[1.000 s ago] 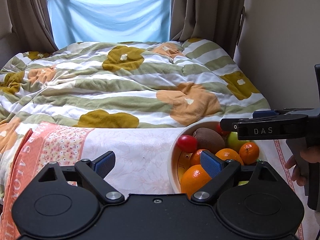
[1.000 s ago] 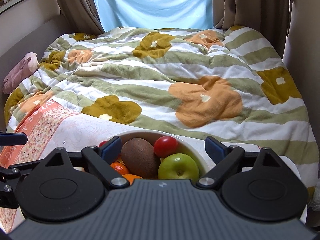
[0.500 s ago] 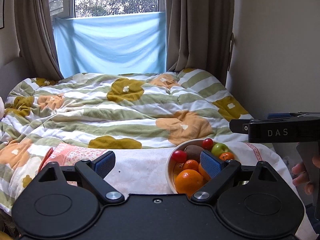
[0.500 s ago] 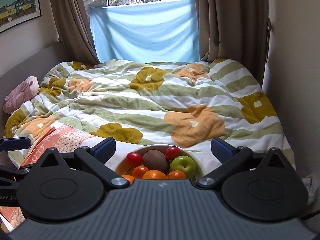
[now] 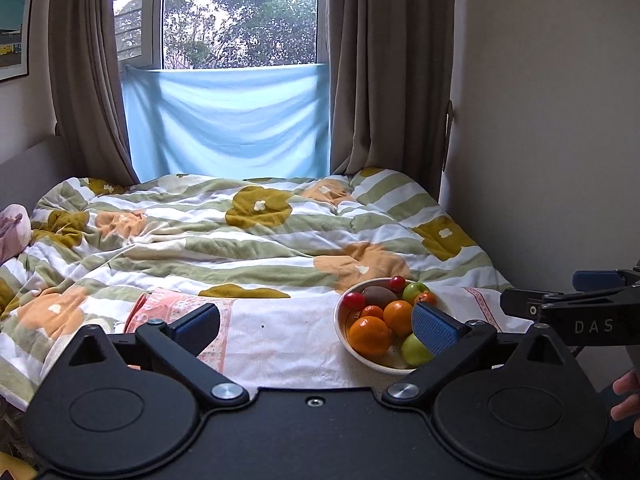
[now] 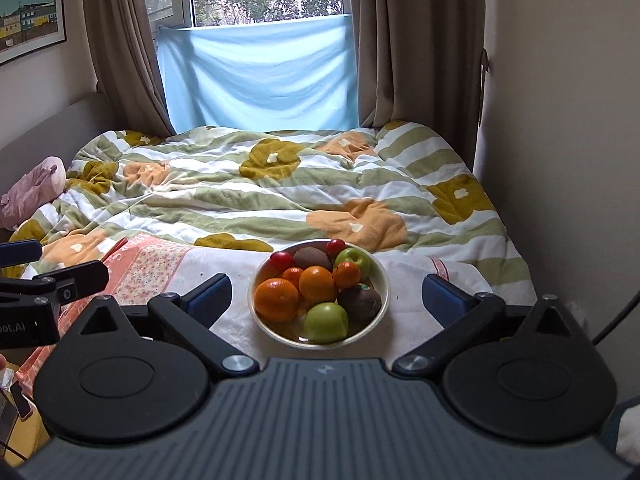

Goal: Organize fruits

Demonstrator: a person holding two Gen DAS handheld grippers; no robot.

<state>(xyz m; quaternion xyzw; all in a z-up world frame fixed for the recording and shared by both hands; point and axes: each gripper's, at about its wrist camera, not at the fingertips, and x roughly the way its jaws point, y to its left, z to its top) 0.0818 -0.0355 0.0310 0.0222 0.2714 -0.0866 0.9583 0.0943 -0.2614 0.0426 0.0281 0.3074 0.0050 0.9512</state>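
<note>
A cream bowl [image 6: 382, 276] full of fruit sits on a white cloth [image 6: 412, 324] at the near end of the bed. It holds several oranges [image 6: 278, 299], two green apples [image 6: 326, 322], two brown kiwis [image 6: 360, 303] and two red cherry tomatoes [image 6: 281, 258]. The bowl also shows in the left wrist view [image 5: 342, 330] at the right. My right gripper [image 6: 327, 294] is open and empty, held back from the bowl. My left gripper [image 5: 316, 326] is open and empty, to the left of the bowl.
A flowered striped duvet [image 6: 280, 196] covers the bed. A pink patterned cloth [image 5: 176, 308] lies left of the white one. A pink soft toy [image 6: 32, 192] lies at the left edge. A wall [image 6: 568, 120] runs along the right; curtains and a window stand behind.
Both grippers have pulled back and up from the bowl, so the whole bowl and the window now show. The fruit has not moved.
</note>
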